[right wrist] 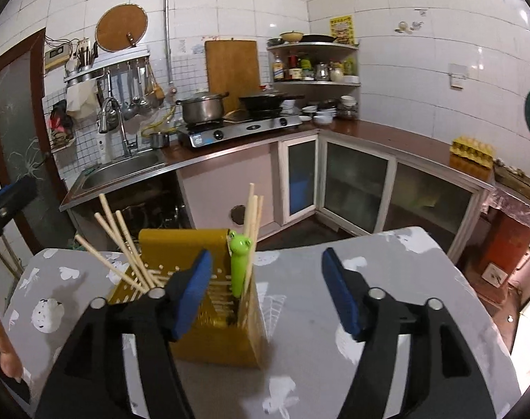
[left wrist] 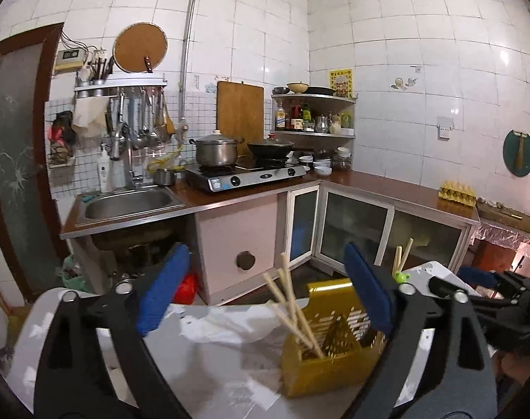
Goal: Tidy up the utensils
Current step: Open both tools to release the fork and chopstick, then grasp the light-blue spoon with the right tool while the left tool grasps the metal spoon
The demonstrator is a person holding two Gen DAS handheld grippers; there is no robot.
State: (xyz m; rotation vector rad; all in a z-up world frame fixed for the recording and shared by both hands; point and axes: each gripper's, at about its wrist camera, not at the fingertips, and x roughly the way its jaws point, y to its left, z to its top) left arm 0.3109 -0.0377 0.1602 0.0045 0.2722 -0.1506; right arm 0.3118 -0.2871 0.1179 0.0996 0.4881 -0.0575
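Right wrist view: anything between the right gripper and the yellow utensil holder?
Nothing visible. The right gripper is open over the table, and the yellow utensil holder sits directly behind its left finger, with chopsticks and a green frog-topped utensil standing in it.

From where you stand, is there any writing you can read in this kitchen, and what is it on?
None can be read.
Yellow poster on the wall: has print, too blurred.
Stove front sticker: too small.
Bottles on the corner shelf: labels too small.
White bottle by the sink: mark unreadable.
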